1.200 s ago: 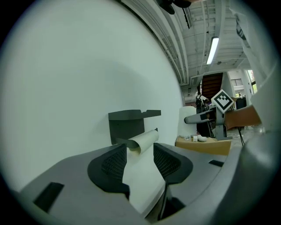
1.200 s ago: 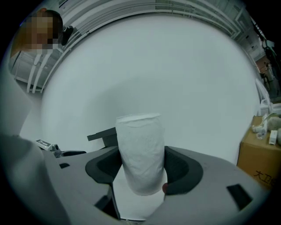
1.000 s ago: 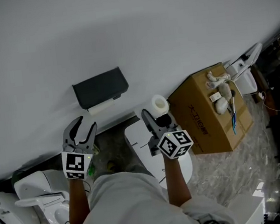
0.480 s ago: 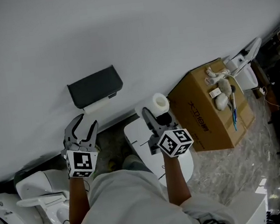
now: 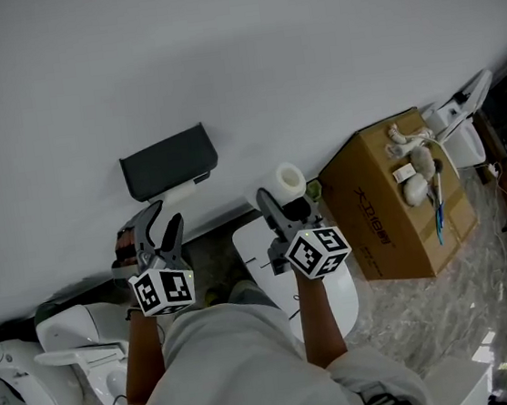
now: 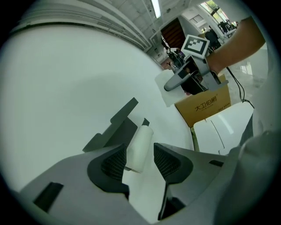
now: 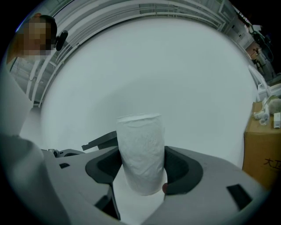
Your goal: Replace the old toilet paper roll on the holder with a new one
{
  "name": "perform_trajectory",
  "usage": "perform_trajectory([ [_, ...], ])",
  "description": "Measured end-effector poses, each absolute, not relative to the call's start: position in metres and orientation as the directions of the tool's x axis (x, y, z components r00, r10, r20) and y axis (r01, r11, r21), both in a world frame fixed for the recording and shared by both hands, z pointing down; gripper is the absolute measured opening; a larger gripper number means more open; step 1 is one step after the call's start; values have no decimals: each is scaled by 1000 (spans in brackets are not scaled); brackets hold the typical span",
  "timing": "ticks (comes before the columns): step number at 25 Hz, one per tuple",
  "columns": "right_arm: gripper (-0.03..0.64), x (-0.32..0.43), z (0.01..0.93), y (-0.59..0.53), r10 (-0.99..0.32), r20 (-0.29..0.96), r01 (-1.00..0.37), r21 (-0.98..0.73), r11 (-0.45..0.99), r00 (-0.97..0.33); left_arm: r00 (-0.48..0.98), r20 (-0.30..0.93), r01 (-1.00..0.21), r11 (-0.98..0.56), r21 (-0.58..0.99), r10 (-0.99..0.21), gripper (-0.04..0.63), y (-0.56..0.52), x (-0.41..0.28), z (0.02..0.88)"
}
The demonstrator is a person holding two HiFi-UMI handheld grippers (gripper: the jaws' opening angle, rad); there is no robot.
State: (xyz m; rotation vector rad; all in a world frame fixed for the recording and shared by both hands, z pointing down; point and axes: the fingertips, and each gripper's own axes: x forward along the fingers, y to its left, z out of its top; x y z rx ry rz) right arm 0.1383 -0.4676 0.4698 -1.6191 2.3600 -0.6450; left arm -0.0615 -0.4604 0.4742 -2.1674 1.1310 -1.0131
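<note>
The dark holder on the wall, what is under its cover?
A white paper roll lies directly below the dark cover of the holder. How the roll is mounted cannot be seen, because the cover hides it.

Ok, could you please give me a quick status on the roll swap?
Right gripper shut on new roll. Left gripper open, aimed at old roll on holder. Nothing in the way.

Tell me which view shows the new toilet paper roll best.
The right gripper view: the new roll fills the centre, upright, clamped in the right gripper. The head view shows it small, seen from above. The left gripper view does not show it clearly.
</note>
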Motion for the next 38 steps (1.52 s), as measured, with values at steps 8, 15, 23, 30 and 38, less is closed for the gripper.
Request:
perform_trajectory([
  [8,296,153,471,-471,-921,69,-822,-480,306,-384,275,432,-356,-508,-784,-859,195,-480,-56,485],
  [15,296,165,473,-465,-923,73,-826,-478,300,-378,218,436,-235,-481,-845,-873,195,-485,-51,493],
  [23,296,181,476,-459,-931,83,-834,-479,275,-355,172,440,-189,-468,-863,-881,195,-495,-53,500],
  [30,296,191,479,-455,-939,87,-837,-485,252,-333,172,427,-169,-453,-875,-888,195,-499,-47,501],
  [38,296,218,483,-447,-956,99,-852,-485,196,-276,214,429,-143,-463,-875,-878,194,-506,-18,502],
])
